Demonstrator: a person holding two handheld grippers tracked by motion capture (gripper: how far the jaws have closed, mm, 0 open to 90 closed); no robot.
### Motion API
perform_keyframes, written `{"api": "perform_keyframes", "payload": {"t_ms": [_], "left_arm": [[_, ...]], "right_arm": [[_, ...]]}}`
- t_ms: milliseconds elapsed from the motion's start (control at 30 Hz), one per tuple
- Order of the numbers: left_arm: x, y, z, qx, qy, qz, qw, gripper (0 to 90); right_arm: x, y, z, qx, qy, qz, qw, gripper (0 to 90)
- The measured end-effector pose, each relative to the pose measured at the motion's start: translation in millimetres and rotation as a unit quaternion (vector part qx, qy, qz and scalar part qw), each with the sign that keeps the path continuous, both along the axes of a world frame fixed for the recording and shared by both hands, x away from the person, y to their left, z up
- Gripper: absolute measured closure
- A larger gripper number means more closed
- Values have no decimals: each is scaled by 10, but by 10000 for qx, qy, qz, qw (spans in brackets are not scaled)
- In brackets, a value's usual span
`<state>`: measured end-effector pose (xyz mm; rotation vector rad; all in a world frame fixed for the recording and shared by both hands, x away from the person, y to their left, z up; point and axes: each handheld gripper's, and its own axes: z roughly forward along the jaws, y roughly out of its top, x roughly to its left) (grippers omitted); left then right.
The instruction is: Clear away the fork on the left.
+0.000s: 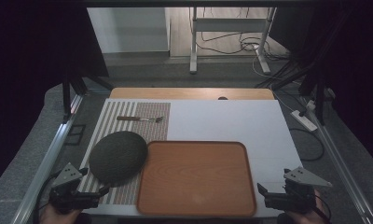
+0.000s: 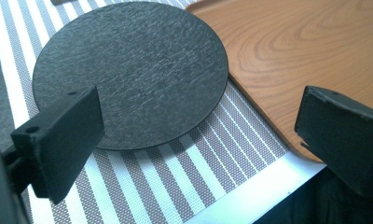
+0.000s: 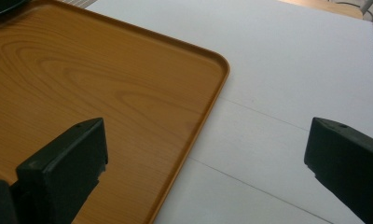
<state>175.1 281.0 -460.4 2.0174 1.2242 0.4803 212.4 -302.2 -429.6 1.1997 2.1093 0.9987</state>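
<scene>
We see the left gripper (image 1: 103, 191) low at the table's near left corner with its jaws wide apart and nothing between them, its tips just short of the near edge of the dark round plate (image 2: 128, 70), which lies flat on the striped mat (image 2: 184, 172) with its right edge touching the rim of the wooden tray (image 1: 196, 179). We find the right gripper (image 1: 260, 190) at the near right corner, jaws likewise spread and empty, beside the tray's near right corner over the white sheet (image 3: 287, 84). A fork (image 1: 140, 119) lies on the mat's far end, well apart from the plate.
</scene>
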Motion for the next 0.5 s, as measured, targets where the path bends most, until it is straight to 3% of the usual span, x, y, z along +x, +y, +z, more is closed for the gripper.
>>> {"api": "perform_keyframes", "payload": {"t_ms": [500], "left_arm": [[40, 33, -11, -132, 184, 58, 9997, 9]], "right_arm": [[6, 28, -10, -100, 68, 181, 9998, 0]]}}
